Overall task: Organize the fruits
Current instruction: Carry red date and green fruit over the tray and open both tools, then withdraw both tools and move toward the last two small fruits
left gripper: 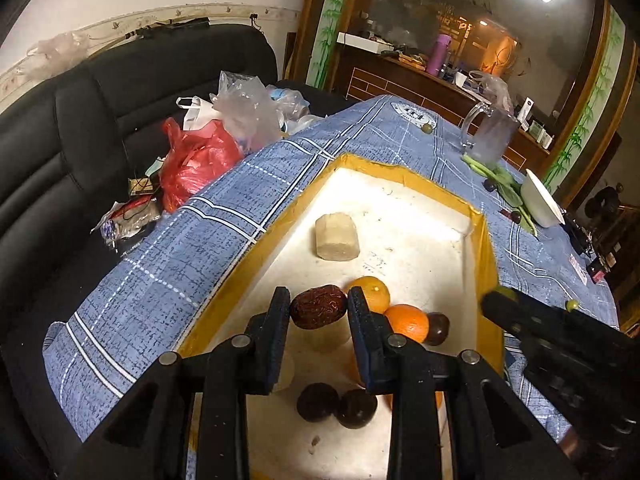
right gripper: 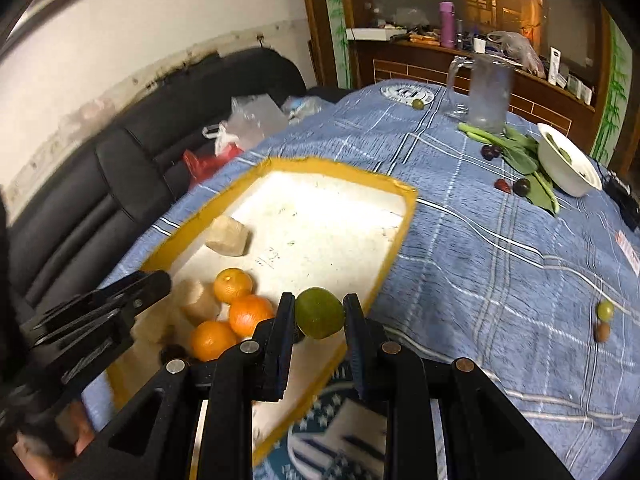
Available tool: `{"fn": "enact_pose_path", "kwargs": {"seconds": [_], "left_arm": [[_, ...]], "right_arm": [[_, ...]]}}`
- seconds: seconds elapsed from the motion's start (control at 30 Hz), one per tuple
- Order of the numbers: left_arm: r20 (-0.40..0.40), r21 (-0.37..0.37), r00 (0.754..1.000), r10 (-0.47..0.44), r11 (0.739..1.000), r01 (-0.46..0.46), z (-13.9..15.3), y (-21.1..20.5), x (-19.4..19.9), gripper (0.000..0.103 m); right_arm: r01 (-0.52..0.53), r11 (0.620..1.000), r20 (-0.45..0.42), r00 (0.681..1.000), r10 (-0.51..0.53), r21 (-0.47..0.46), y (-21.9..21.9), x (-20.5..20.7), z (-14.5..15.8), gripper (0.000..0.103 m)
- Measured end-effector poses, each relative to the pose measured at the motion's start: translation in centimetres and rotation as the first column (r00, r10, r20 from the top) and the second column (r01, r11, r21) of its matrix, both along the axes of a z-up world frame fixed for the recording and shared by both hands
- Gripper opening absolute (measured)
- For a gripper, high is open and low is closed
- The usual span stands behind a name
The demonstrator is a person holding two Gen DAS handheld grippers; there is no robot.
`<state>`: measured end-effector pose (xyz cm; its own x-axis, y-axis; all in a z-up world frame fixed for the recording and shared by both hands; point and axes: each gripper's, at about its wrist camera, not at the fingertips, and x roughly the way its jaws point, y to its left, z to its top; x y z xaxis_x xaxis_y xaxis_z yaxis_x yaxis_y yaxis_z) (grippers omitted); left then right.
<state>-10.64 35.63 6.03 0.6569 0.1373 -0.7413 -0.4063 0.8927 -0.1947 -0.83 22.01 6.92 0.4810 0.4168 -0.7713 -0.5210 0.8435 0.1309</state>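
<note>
You are holding a wrinkly red date (left gripper: 318,307) between the two fingers of your left tool (left gripper: 319,312), and the tool is squeezing it at its two ends. The date is hanging just above the white floor of the yellow-edged box (left gripper: 490,256). It looks light and a bit soft, so a gentle squeeze across its middle is probably enough. Squeezing harder could dent it.

Your right tool (right gripper: 319,319) is pinching a round green fruit (right gripper: 319,318) on its two sides. That fruit is hanging over the near edge of the box, just right of three oranges (right gripper: 232,285). It looks smooth and firm, so it may slip or roll if you let go too high.

Your left tool is pointing forward and down into the box. Below it, two dark round fruits (left gripper: 318,402) are lying on the box floor. A pale block (left gripper: 337,237) is sitting farther ahead.

Your right tool is tipping forward over the blue checked bench (right gripper: 500,264). More small fruits (right gripper: 605,311) are lying far off to its right. A white bowl (right gripper: 568,164) with green leaves is resting far ahead.
</note>
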Motion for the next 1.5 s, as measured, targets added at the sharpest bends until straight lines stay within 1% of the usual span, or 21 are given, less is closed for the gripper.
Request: {"fn": "enact_pose_path", "kwargs": {"seconds": [0.1, 0.17, 0.2, 0.23, 0.27, 0.33, 0.5, 0.6, 0.77, 0.8, 0.87, 0.9, 0.93, 1.0, 1.1, 1.2, 1.27, 1.3, 1.37, 1.43, 1.5], "left_arm": [[0.001, -0.016, 1.0, -0.005, 1.0, 0.005, -0.4, 0.1, 0.3, 0.029], [0.003, -0.032, 1.0, -0.008, 0.999, 0.008, -0.6, 0.2, 0.4, 0.038], [0.009, -0.036, 1.0, -0.01, 0.999, 0.01, -0.5, 0.2, 0.4, 0.05], [0.018, -0.036, 1.0, -0.011, 0.999, 0.012, -0.4, 0.2, 0.2, 0.056], [0.031, -0.031, 0.999, -0.014, 0.999, 0.015, -0.2, 0.1, -0.1, 0.056], [0.042, -0.03, 0.999, -0.02, 0.999, 0.022, 0.3, 0.0, -0.2, 0.058], [0.071, -0.056, 0.997, -0.038, 0.998, 0.042, 1.6, -0.9, -0.7, 0.064], [0.104, -0.037, 0.993, -0.061, 0.997, 0.065, 2.4, -2.1, -1.1, 0.068], [0.118, 0.008, 0.985, -0.123, 0.992, 0.123, 3.7, -5.2, -1.0, 0.069], [0.123, 0.01, 0.983, -0.135, 0.991, 0.134, 4.0, -5.9, -1.2, 0.069], [0.135, 0.012, 0.978, -0.159, 0.987, 0.159, 4.4, -7.2, -1.6, 0.073], [0.136, 0.018, 0.976, -0.171, 0.985, 0.17, 4.6, -7.9, -1.8, 0.077], [0.137, 0.028, 0.974, -0.183, 0.983, 0.18, 4.7, -8.6, -1.9, 0.078], [0.129, 0.042, 0.968, -0.215, 0.977, 0.211, 5.1, -10.2, -1.8, 0.078], [0.135, 0.042, 0.956, -0.262, 0.965, 0.259, 6.0, -12.4, -1.9, 0.078], [0.146, 0.072, 0.941, -0.306, 0.952, 0.298, 6.9, -14.7, -2.6, 0.078], [0.146, 0.09, 0.932, -0.331, 0.943, 0.321, 7.2, -16.0, -2.9, 0.08], [0.144, 0.1, 0.928, -0.344, 0.938, 0.332, 7.3, -16.7, -3.0, 0.082], [0.129, 0.12, 0.924, -0.361, 0.93, 0.346, 7.4, -18.1, -2.9, 0.084], [0.123, 0.11, 0.919, -0.375, 0.925, 0.362, 7.4, -18.9, -2.8, 0.084], [0.138, 0.089, 0.905, -0.402, 0.915, 0.393, 7.6, -19.7, -3.3, 0.084]], "right_arm": [[0.008, 0.999, 0.006, 1.0, -0.007, -0.035, 1.4, 1.1, -1.1, 0.027], [0.008, 0.999, 0.003, 1.0, -0.008, -0.037, 1.8, 1.5, -1.4, 0.029], [0.01, 0.999, -0.005, 1.0, -0.01, -0.036, 1.9, 1.8, -1.6, 0.034], [0.014, 1.0, -0.013, 1.0, -0.014, -0.024, 1.8, 2.0, -1.7, 0.048], [0.018, 1.0, -0.016, 1.0, -0.018, -0.012, 1.6, 2.1, -1.5, 0.059], [0.039, 0.999, 0.001, 0.999, -0.039, 0.027, 0.9, 1.9, -1.1, 0.059], [0.083, 0.995, 0.018, 0.996, -0.084, 0.046, -1.0, 1.1, 0.3, 0.059], [0.129, 0.989, 0.028, 0.991, -0.132, 0.078, -3.2, -0.3, 1.0, 0.061], [0.214, 0.971, 0.004, 0.977, -0.215, 0.108, -7.2, -2.3, 1.5, 0.061], [0.229, 0.966, 0.002, 0.973, -0.231, 0.116, -8.1, -2.7, 1.6, 0.062], [0.256, 0.958, -0.002, 0.966, -0.258, 0.129, -9.6, -3.4, 1.7, 0.069], [0.273, 0.952, -0.006, 0.961, -0.275, 0.136, -10.7, -3.9, 1.6, 0.07], [0.281, 0.949, -0.007, 0.959, -0.283, 0.14, -11.3, -4.2, 1.6, 0.07], [0.31, 0.94, -0.008, 0.95, -0.312, 0.141, -12.8, -4.9, 1.4, 0.07], [0.351, 0.924, -0.027, 0.936, -0.351, 0.155, -15.0, -5.7, 1.2, 0.07], [0.393, 0.902, -0.043, 0.919, -0.392, 0.18, -17.5, -6.4, 1.2, 0.07], [0.416, 0.888, -0.049, 0.909, -0.415, 0.194, -18.9, -7.0, 1.2, 0.072], [0.426, 0.882, -0.054, 0.904, -0.424, 0.202, -19.5, -7.4, 1.1, 0.072], [0.432, 0.874, -0.059, 0.901, -0.431, 0.223, -20.5, -7.9, 1.0, 0.074], [0.439, 0.873, -0.064, 0.898, -0.435, 0.215, -21.0, -7.9, 0.7, 0.074], [0.442, 0.874, -0.071, 0.897, -0.437, 0.202, -21.5, -8.0, 0.8, 0.074]]}}
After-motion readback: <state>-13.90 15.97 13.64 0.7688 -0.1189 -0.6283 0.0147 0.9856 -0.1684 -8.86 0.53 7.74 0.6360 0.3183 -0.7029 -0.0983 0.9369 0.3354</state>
